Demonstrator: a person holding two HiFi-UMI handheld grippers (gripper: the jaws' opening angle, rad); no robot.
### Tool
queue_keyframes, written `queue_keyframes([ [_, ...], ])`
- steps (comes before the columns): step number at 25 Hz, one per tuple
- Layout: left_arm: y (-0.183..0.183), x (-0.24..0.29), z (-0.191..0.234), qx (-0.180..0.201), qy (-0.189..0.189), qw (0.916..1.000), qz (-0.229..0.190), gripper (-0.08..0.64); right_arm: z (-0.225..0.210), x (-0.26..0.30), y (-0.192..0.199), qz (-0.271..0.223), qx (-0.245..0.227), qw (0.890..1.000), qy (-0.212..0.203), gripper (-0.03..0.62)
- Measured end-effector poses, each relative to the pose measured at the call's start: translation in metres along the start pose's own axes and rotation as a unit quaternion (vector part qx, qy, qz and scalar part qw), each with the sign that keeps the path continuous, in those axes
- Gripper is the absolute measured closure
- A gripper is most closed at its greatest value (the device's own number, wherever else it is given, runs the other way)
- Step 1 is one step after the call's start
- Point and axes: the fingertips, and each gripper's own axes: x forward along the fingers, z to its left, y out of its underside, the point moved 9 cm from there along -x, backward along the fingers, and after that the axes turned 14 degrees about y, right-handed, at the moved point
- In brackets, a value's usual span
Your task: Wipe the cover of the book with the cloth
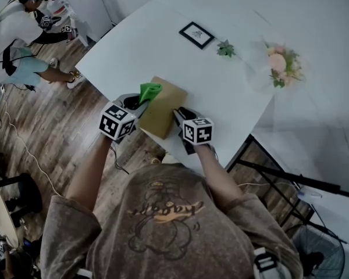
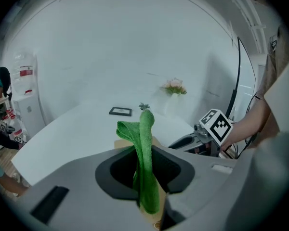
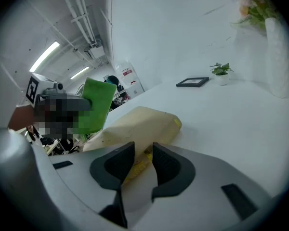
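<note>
A tan book (image 1: pixel 166 100) lies near the front edge of the white table (image 1: pixel 139 45). My left gripper (image 1: pixel 141 102) is shut on a green cloth (image 1: pixel 149 91) and holds it over the book's left side. In the left gripper view the cloth (image 2: pixel 144 143) stands up folded between the jaws of the left gripper (image 2: pixel 145 173). My right gripper (image 1: pixel 178 116) is at the book's near right corner. In the right gripper view the book (image 3: pixel 139 124) runs away from the right gripper (image 3: pixel 143 159), and its yellowish edge sits pinched in the narrow gap between the jaws.
A black picture frame (image 1: pixel 196 35), a small potted plant (image 1: pixel 225 49) and a vase of pink flowers (image 1: pixel 282 63) stand at the table's far side. A person (image 1: pixel 20 36) crouches on the wooden floor at upper left. A fan (image 1: pixel 317 251) stands at lower right.
</note>
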Motion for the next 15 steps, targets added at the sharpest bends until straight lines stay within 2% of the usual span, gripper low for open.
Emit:
queue_keyframes([
  [15,-0.038,0.079,0.046,0.019,-0.02,0.9994,0.022,0.491,-0.007,0.004,0.002,-0.003,0.015,1.0,-0.004,0.48],
])
